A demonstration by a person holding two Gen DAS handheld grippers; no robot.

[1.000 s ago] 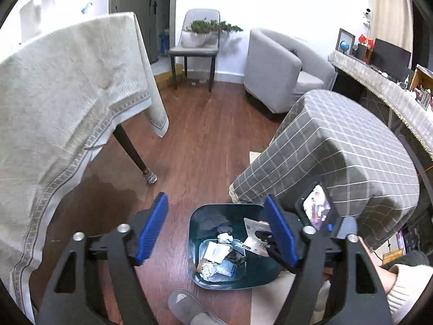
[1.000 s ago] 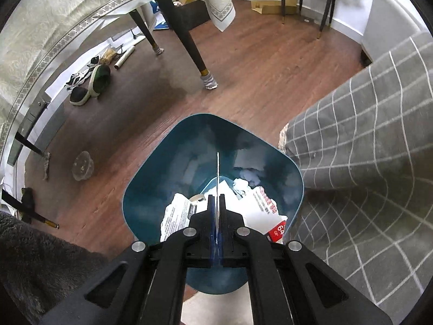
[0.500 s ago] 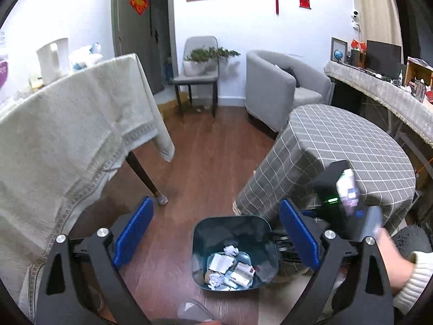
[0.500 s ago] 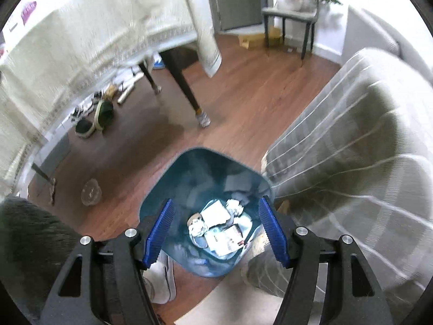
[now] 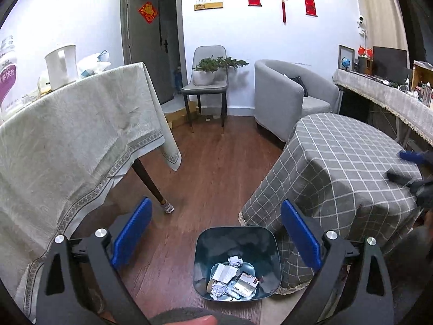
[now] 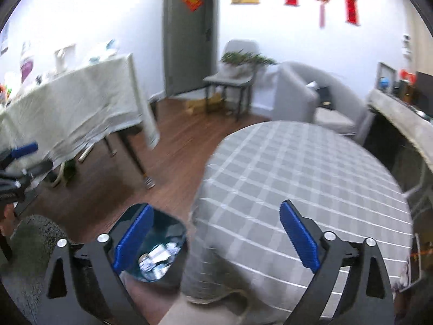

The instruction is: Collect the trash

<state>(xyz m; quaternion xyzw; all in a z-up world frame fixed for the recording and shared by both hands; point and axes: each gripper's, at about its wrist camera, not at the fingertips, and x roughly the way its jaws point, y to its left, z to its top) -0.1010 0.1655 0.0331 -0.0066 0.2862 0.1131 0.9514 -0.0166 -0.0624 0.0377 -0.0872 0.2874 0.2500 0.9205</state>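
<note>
A dark teal trash bin (image 5: 266,239) stands on the wood floor beside the round checked table; it holds crumpled paper (image 5: 235,260) and flat wrappers (image 5: 245,284). My left gripper (image 5: 215,237) is open and empty, high above the bin. My right gripper (image 6: 216,239) is open and empty, raised over the edge of the checked table (image 6: 311,168); the bin (image 6: 173,226) sits low left in that view. The right gripper also shows at the right edge of the left wrist view (image 5: 414,162).
A table with a pale cloth (image 5: 67,140) stands on the left, one leg (image 5: 151,187) near the bin. A grey armchair (image 5: 286,94), a chair with a potted plant (image 5: 208,81) and a long side counter (image 5: 384,94) line the back and right.
The right gripper opened and dropped its flat wrapper into the bin, then rose and swung right over the checked table. The left gripper rose too, still open.
</note>
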